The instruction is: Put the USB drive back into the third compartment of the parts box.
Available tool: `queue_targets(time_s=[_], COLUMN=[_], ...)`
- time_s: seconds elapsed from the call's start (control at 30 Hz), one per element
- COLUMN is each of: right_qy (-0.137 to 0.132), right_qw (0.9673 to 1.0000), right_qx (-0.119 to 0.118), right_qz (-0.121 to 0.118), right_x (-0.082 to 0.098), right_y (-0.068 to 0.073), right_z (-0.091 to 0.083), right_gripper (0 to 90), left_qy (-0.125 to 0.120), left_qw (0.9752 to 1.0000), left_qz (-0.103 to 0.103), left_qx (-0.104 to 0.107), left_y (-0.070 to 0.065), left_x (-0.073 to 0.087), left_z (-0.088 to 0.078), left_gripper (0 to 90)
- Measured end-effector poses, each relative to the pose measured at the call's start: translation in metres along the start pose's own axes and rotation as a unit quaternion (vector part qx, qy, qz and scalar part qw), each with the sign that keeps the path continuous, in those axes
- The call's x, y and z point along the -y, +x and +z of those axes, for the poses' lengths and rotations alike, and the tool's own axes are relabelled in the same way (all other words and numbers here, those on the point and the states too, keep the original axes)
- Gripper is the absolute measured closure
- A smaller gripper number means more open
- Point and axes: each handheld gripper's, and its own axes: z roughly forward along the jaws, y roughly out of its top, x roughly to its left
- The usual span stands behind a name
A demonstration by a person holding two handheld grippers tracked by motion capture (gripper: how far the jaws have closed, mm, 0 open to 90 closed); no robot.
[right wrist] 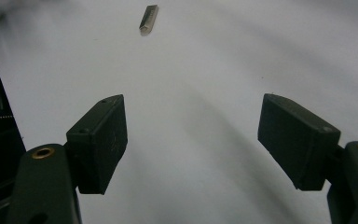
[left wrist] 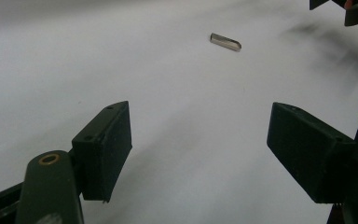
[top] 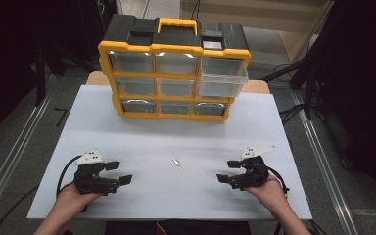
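A person is standing at the near side of a white surface (top: 127, 127) and is holding one gripper in each hand. The left gripper (top: 119, 172) is resting low near the front left part, and its fingers (left wrist: 103, 149) are standing wide apart with nothing between them. The right gripper (top: 229, 171) is sitting near the front right part, and its fingers (right wrist: 99, 142) are also spread wide and are holding nothing. The two grippers are pointing toward each other, well apart. Between them, a little farther from the person, a small metal piece (top: 176, 160) is lying flat on the surface; it is short and silvery, and I cannot tell what exactly it is. In the left gripper view the same piece (left wrist: 225, 41) is lying ahead of the fingers, not touching them, and in the right gripper view it (right wrist: 148, 19) is lying ahead and to the left. At the far side of the surface a yellow and black drawer organizer (top: 174, 68) is standing upright with three rows of clear drawers. Its upper right drawer (top: 223, 78) is sticking out toward the person, while the other drawers are sitting closed.
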Motion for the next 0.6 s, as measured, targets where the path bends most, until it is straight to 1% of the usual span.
queue_targets(time_s=[0.1,0.23,0.47,0.5,0.6], right_qy=[0.008,0.007,0.014,0.017,0.018], right_qw=[1.0,1.0,0.9999,0.9998,0.9998], right_qx=[-0.003,-0.007,-0.006,-0.006,-0.005], right_qz=[-0.003,0.0,-0.004,-0.008,-0.009], right_x=[0.0007,0.0011,0.0026,0.0034,0.004], right_y=[0.0001,0.0008,0.0022,0.0028,0.0036], right_z=[0.0011,0.001,0.0026,0.0024,0.0025], right_gripper=[22.7,22.7,22.7,22.7,22.7], left_qy=[-0.001,0.0,-0.005,-0.002,0.0], left_qw=[1.0,1.0,0.9999,0.9999,0.9999], left_qz=[-0.001,0.002,0.003,0.002,0.001], left_qx=[-0.004,-0.008,-0.009,-0.011,-0.013], left_y=[-0.0002,-0.0001,-0.0002,-0.0002,0.0], left_x=[-0.0003,0.0003,-0.0013,-0.0023,-0.0027], left_z=[0.001,0.0007,0.001,0.002,0.0028], left_gripper=[23.3,23.3,23.3,23.3,22.9])
